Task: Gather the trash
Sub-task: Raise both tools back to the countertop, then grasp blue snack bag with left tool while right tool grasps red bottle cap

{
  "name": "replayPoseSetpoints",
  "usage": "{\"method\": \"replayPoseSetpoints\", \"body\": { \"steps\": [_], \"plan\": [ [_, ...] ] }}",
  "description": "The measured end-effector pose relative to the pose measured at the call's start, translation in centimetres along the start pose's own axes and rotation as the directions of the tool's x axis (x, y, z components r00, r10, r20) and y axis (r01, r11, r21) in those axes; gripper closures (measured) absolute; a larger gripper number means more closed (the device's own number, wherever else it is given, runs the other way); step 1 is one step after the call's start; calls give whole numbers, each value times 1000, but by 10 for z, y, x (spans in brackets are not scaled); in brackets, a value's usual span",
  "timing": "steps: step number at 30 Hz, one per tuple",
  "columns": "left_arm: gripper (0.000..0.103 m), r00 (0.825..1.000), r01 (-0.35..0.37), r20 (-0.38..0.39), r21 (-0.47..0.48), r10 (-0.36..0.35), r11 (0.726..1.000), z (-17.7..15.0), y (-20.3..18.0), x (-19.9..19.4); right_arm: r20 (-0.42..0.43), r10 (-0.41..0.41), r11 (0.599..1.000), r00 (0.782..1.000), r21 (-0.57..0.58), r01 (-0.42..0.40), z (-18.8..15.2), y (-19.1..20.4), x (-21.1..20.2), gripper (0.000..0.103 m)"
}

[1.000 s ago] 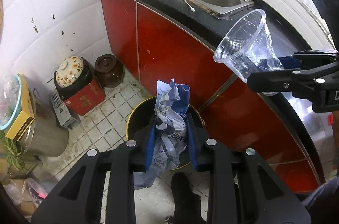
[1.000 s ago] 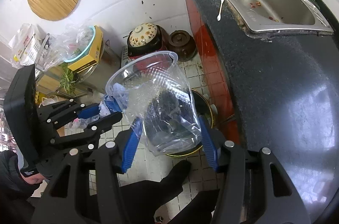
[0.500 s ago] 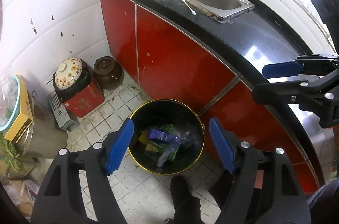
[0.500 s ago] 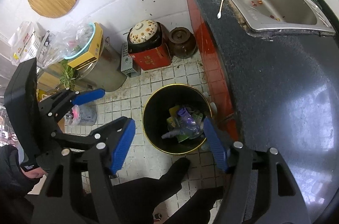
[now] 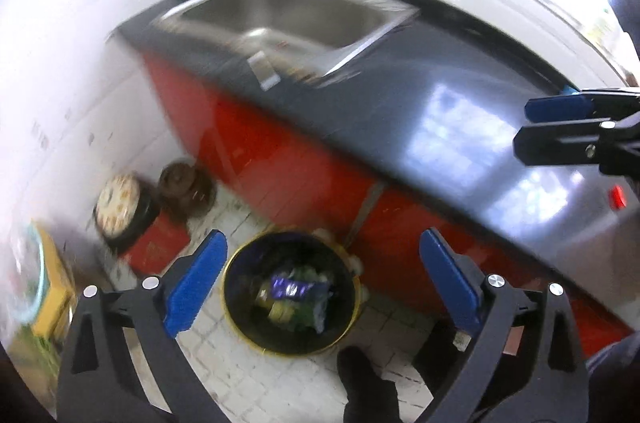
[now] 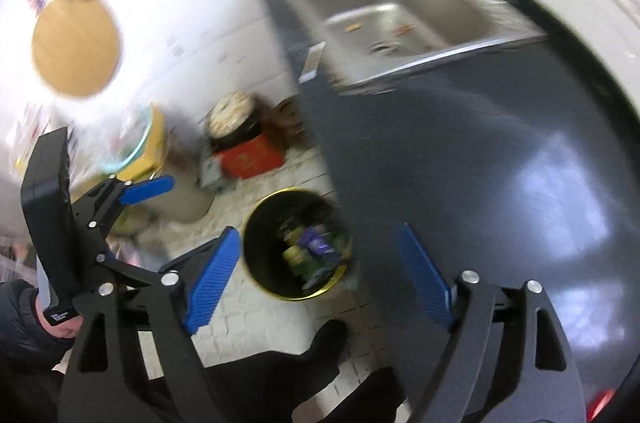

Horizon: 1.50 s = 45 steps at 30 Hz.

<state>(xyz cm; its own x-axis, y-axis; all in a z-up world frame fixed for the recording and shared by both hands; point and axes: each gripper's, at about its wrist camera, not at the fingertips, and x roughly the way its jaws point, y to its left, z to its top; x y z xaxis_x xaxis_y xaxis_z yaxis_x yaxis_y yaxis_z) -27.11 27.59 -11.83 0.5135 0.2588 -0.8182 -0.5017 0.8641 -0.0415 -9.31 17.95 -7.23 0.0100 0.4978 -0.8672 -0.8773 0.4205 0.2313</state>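
Observation:
A black bin with a yellow rim (image 5: 230, 303) stands on the tiled floor against the red cabinet. It holds mixed trash with a purple wrapper (image 5: 294, 287) on top. My left gripper (image 5: 322, 241) hovers above the bin, its jaws opening wide with nothing between them. In the right wrist view the same bin (image 6: 256, 247) lies below my right gripper (image 6: 320, 233), whose jaws are also opening and hold nothing. A small white item (image 5: 262, 71) lies on the dark counter beside the sink. Both views are blurred.
The steel sink (image 5: 304, 19) is set in the dark counter (image 5: 460, 95) above the red cabinet (image 5: 288, 159). A flowered pot (image 5: 116, 199) and a brown jar (image 5: 180, 183) stand on the floor at the left. A person's dark shoe (image 5: 360, 375) is near the bin.
The crumpled paper left my left gripper and the clear cup left my right one. Both grippers then opened wider and rose, bringing more of the counter and sink into view.

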Motion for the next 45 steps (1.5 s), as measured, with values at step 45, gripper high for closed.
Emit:
{"method": "replayPoseSetpoints", "body": {
  "steps": [45],
  "plan": [
    [7,885,394,-158,757,-439,522,165,-521,177,-88,-415,658,906,658,365,-267,-349,-136,21]
  ]
}}
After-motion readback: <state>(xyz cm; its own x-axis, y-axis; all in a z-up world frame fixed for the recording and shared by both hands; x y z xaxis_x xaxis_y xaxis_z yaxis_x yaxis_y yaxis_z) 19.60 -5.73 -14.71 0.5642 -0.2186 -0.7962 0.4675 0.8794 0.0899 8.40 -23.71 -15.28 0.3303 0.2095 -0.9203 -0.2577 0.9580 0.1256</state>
